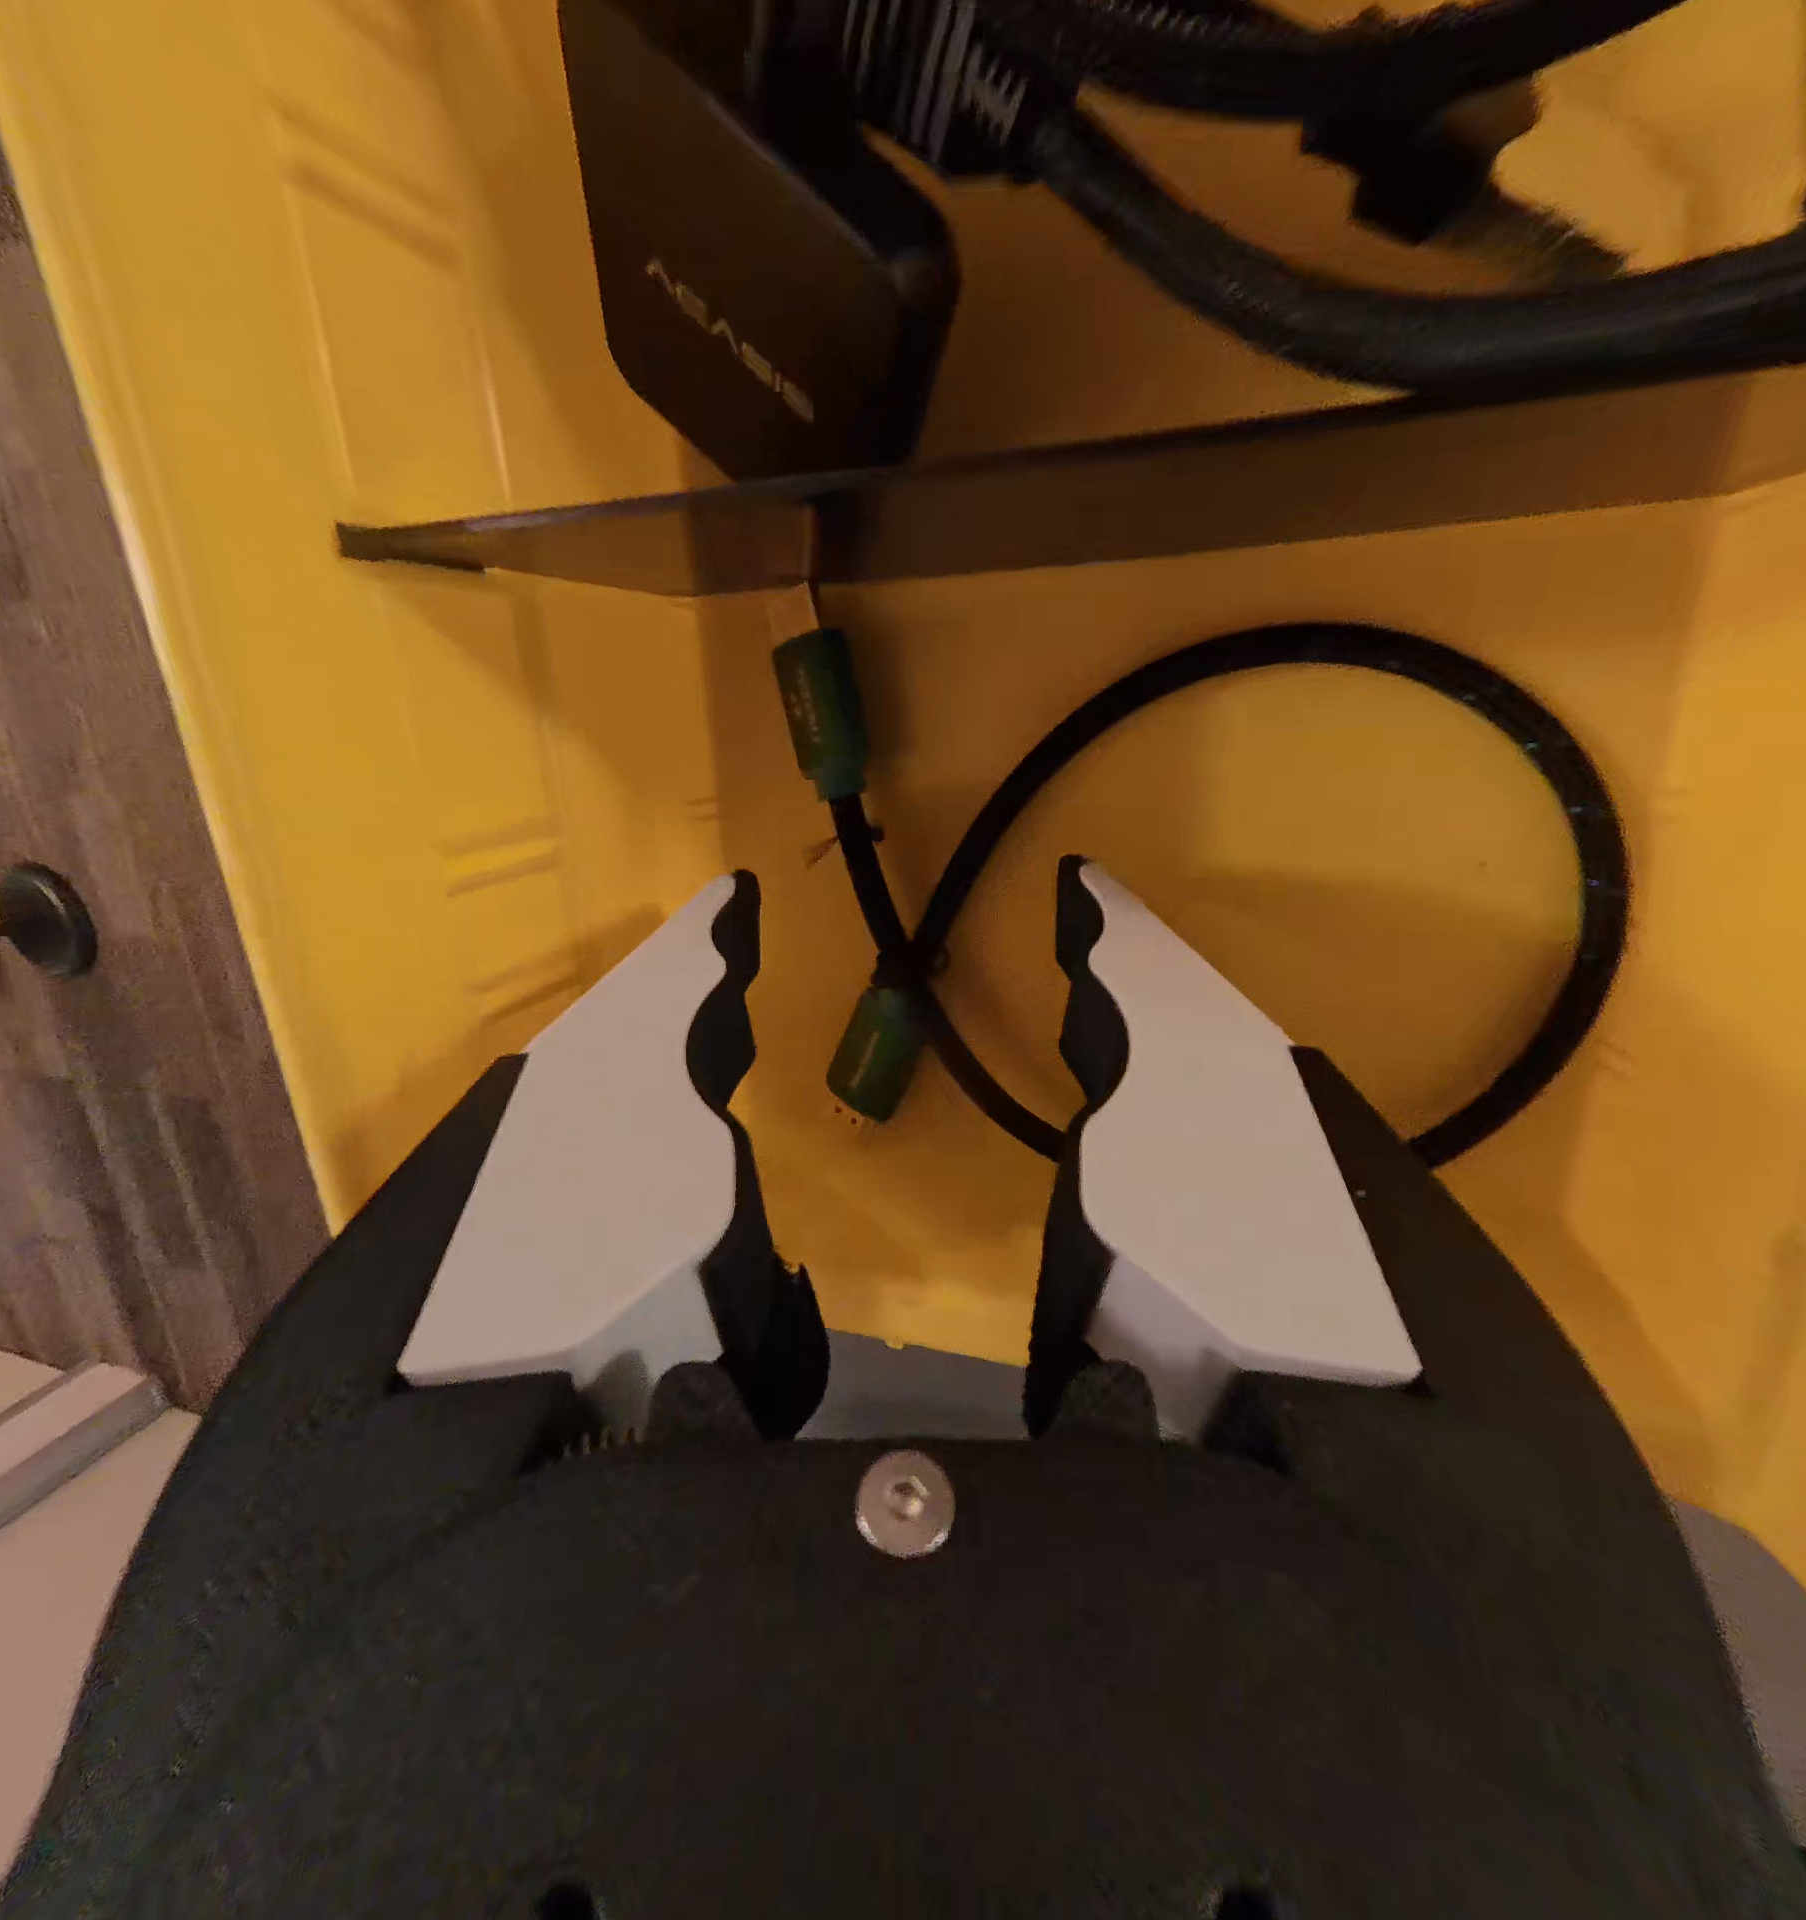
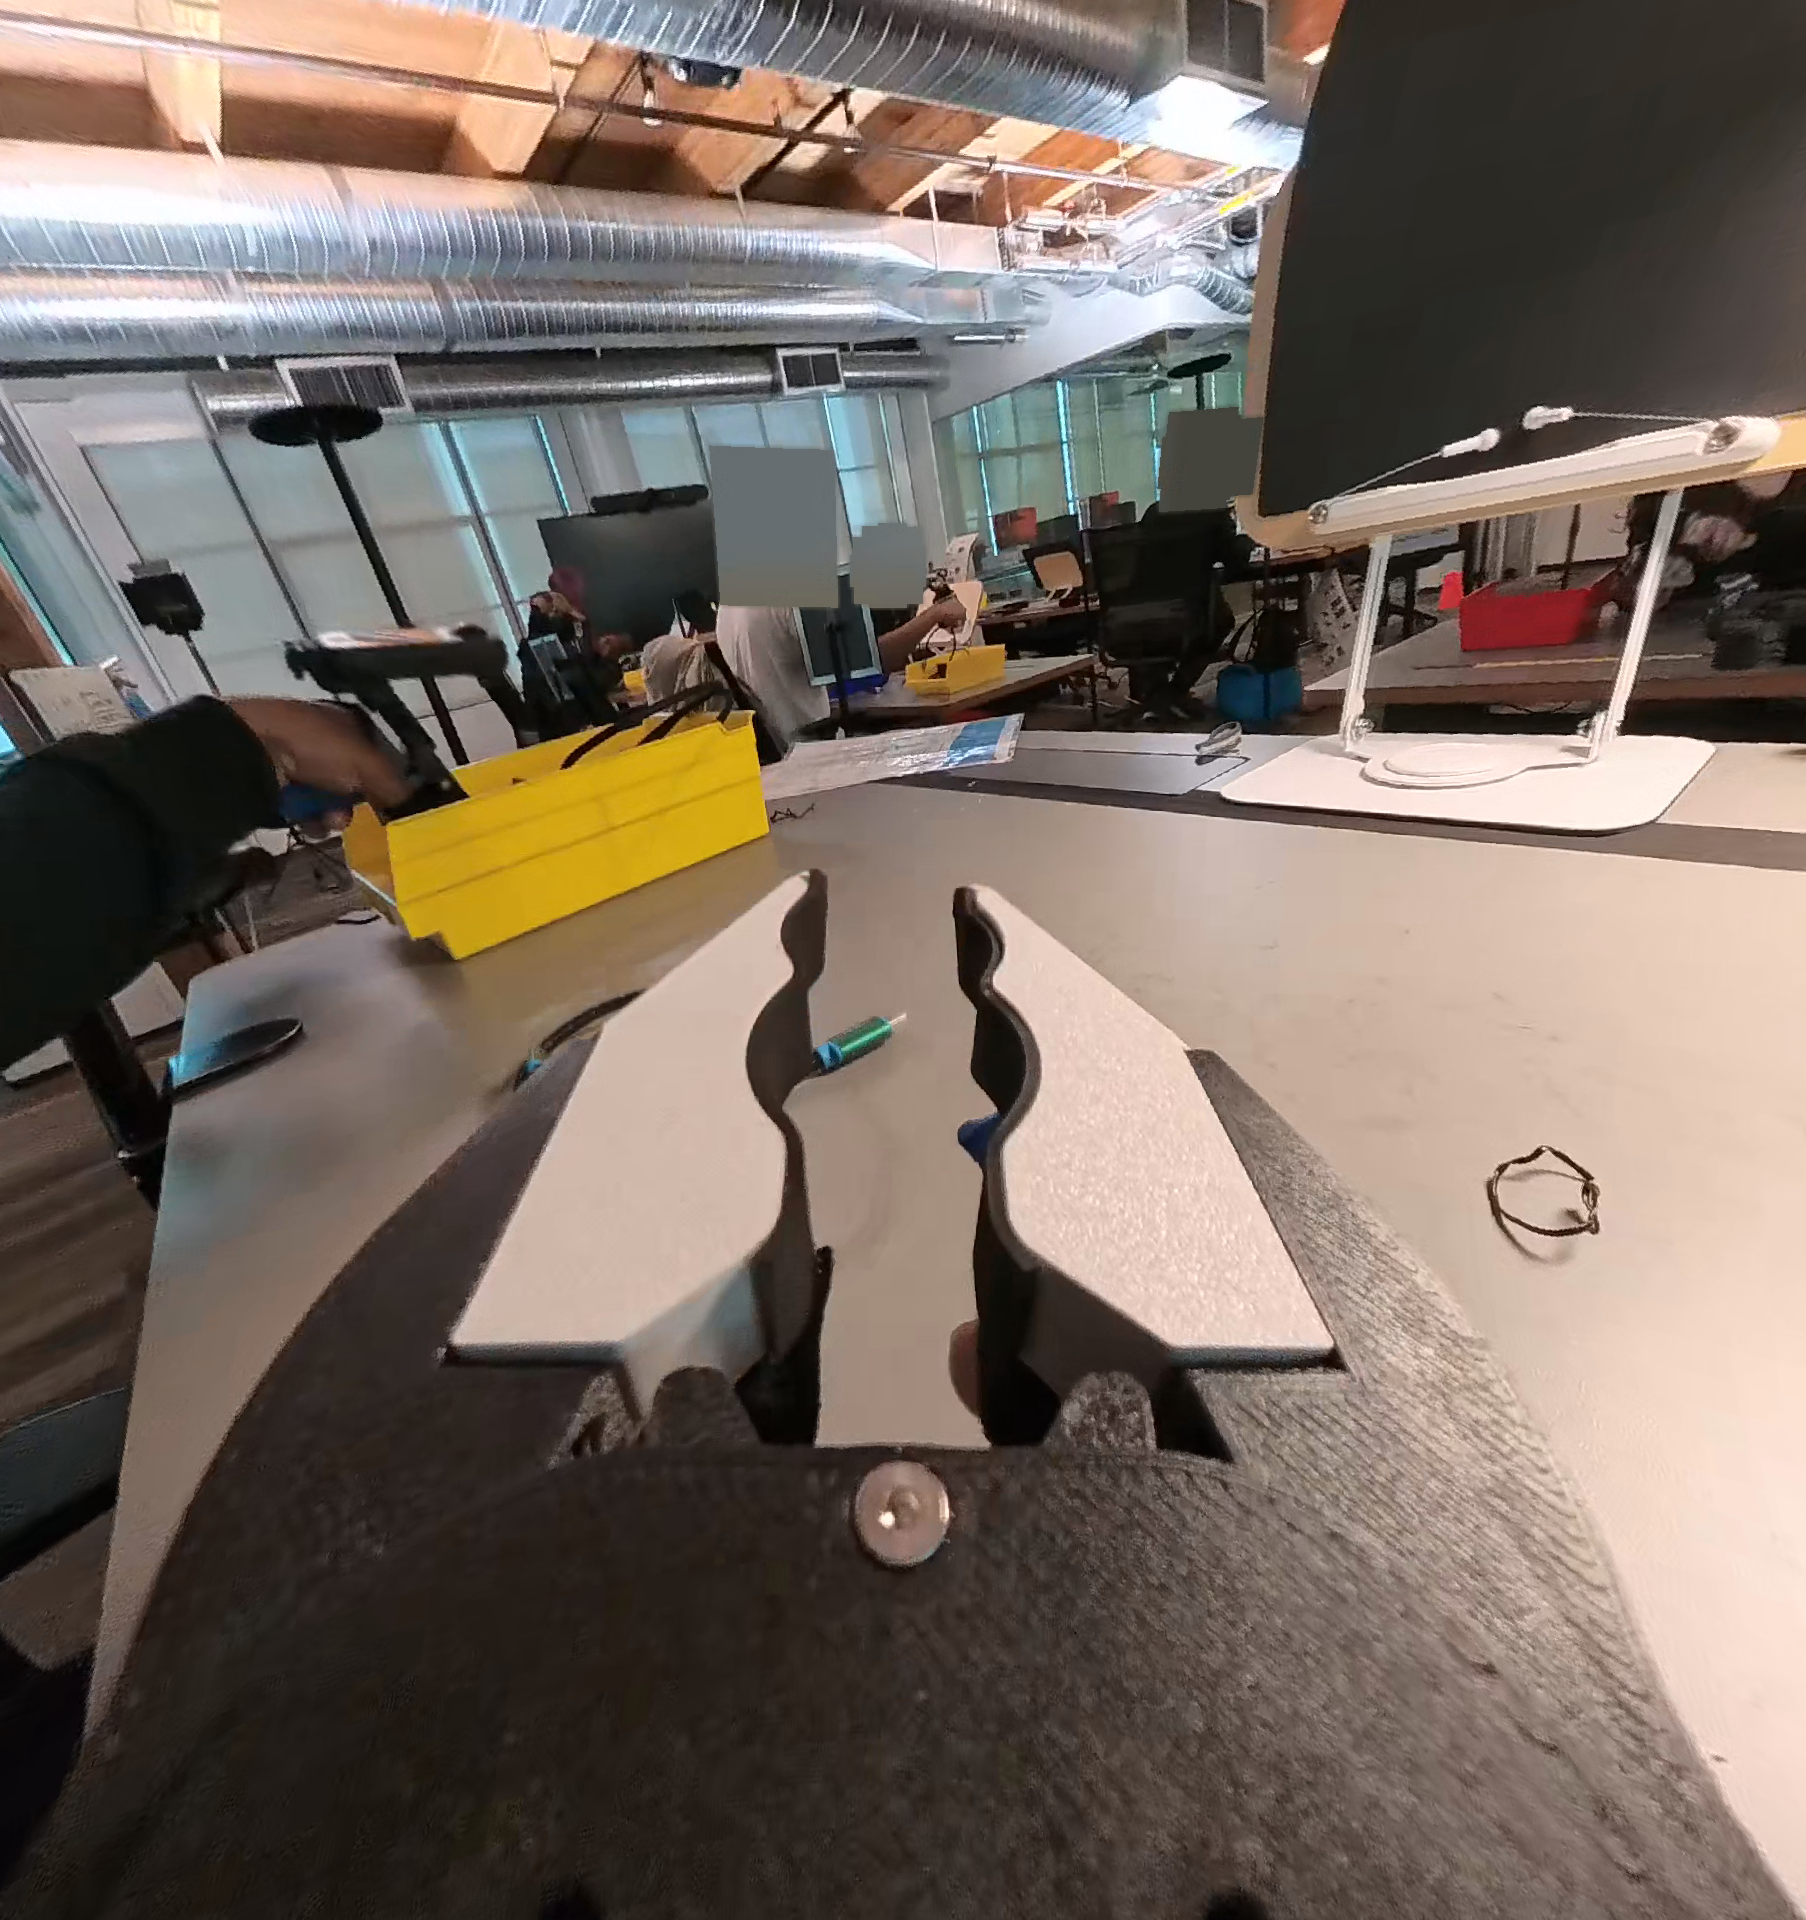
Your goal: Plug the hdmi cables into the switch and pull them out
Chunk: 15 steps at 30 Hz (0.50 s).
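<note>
Between the jaws of the left gripper, which stand wide and hold nothing, a short black cable with green plugs lies looped on the floor of a yellow bin. One green plug sits low in the gap, free; the other green plug points up toward a dark divider across the middle of the frame. Above that, at top centre, a black box, probably the switch, lies with thicker black cables beside it, blurred.

The right gripper is also parted and empty, hovering over the grey worktop, where a small green connector shows between its jaws. At left of that frame a sleeved hand holds the other gripper over the yellow bin.

This looks like the fetching step: nothing is plugged yet. Next the left jaws must drop around the free plug's body and close square on it. Beyond lies an open workshop with ducts overhead and a white stand at right.
</note>
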Motion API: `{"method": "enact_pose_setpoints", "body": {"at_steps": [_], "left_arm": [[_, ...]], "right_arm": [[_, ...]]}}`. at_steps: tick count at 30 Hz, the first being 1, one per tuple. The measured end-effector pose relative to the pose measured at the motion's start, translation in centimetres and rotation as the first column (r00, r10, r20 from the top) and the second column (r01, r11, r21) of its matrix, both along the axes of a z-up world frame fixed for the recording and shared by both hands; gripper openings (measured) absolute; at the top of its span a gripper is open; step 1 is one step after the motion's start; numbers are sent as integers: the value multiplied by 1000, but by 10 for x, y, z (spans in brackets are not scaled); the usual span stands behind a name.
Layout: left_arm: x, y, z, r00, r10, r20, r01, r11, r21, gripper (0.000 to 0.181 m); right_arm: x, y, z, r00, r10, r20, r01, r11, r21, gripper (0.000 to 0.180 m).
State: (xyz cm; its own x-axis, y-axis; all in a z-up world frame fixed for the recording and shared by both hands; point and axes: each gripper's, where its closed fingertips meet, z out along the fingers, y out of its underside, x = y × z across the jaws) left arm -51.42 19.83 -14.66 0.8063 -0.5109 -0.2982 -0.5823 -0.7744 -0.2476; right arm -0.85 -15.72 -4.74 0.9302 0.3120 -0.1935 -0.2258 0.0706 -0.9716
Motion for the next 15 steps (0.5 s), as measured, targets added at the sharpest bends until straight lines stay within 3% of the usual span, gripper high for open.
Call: {"method": "enact_pose_setpoints", "body": {"at_steps": [1, 8, 12, 15], "left_arm": [[-3, 0, -4, 1000, 12, -4, -12, 1000, -8, 59], [0, 3, -24, 978, 64, 199, -60, 998, -25, 57], [4, 4, -26, 964, 54, 260, -56, 998, 0, 27], [3, 4, -25, 965, 35, 261, -48, 998, 42, 22]], "right_arm": [[-1, 0, 0, 1000, 3, 3, -3, 1000, -2, 25], [-10, -1, 0, 998, 26, 49, -27, 1000, 3, 28], [-8, 0, 0, 999, 24, 41, -24, 1000, 2, 28], [-11, 0, 0, 998, 30, 56, -30, 1000, 5, 28]]}}
